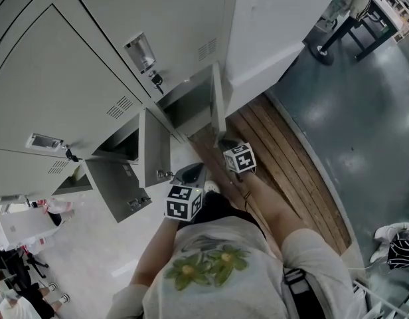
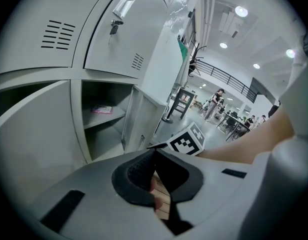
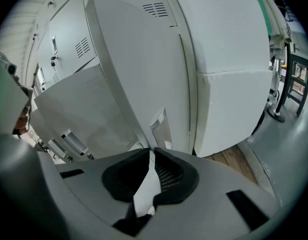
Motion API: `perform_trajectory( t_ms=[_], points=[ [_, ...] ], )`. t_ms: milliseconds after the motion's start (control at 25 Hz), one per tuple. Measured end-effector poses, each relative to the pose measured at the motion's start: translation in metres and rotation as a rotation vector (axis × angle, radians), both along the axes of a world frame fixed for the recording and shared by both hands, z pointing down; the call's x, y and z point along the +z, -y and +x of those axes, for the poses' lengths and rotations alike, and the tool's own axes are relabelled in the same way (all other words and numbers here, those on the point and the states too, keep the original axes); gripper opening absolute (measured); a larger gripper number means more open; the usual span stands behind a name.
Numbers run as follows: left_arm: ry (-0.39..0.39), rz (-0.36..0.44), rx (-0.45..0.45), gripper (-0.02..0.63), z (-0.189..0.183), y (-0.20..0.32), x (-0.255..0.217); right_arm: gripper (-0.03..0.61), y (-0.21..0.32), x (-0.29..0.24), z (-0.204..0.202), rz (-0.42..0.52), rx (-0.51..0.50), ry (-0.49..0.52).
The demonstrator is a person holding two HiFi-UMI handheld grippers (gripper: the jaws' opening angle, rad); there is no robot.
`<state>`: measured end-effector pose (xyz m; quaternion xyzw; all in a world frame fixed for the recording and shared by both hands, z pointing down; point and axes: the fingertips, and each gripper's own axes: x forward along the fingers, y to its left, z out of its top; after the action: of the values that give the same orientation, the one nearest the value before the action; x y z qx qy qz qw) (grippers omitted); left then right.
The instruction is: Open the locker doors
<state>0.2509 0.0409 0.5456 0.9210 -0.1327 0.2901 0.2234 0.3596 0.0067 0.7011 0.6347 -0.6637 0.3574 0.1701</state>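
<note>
The right gripper [image 3: 153,155] is clamped on the edge of the open right door [image 3: 144,69]. The left gripper [image 2: 154,150], jaws together and empty, hangs near the open left door [image 1: 155,148].

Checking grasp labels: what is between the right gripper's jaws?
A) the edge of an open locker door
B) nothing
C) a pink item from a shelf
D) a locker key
A: in the right gripper view, the right gripper has its jaws closed on the thin edge of the open locker door, which runs down between them.
</note>
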Motion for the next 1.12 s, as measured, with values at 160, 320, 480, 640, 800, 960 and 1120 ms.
perform_trajectory(
  t_ms=[160, 320, 480, 640, 800, 960, 1120],
  points=[
    [-0.001, 0.000, 0.012, 0.029, 0.005, -0.002, 0.000, 0.055, -0.006, 0.000, 0.009, -0.003, 0.019, -0.003],
    [0.001, -0.001, 0.026, 0.029, 0.011, -0.005, 0.001, 0.052, -0.013, 0.000, 0.019, -0.006, 0.047, -0.012],
    [0.000, -0.003, 0.035, 0.029, 0.017, -0.009, 0.001, 0.052, -0.020, 0.001, 0.030, -0.008, 0.066, -0.015],
    [-0.001, -0.003, 0.041, 0.029, 0.022, -0.012, 0.001, 0.052, -0.026, 0.000, 0.041, -0.005, 0.088, -0.021],
    [0.002, -0.004, 0.046, 0.029, 0.026, -0.013, 0.002, 0.052, -0.030, 0.001, 0.049, -0.006, 0.111, -0.022],
    [0.002, -0.005, 0.048, 0.029, 0.029, -0.013, 0.003, 0.051, -0.034, 0.001, 0.057, -0.009, 0.132, -0.023],
    [0.000, -0.004, 0.047, 0.029, 0.031, -0.013, 0.003, 0.035, -0.037, 0.001, 0.065, -0.013, 0.156, -0.031]
  ],
)
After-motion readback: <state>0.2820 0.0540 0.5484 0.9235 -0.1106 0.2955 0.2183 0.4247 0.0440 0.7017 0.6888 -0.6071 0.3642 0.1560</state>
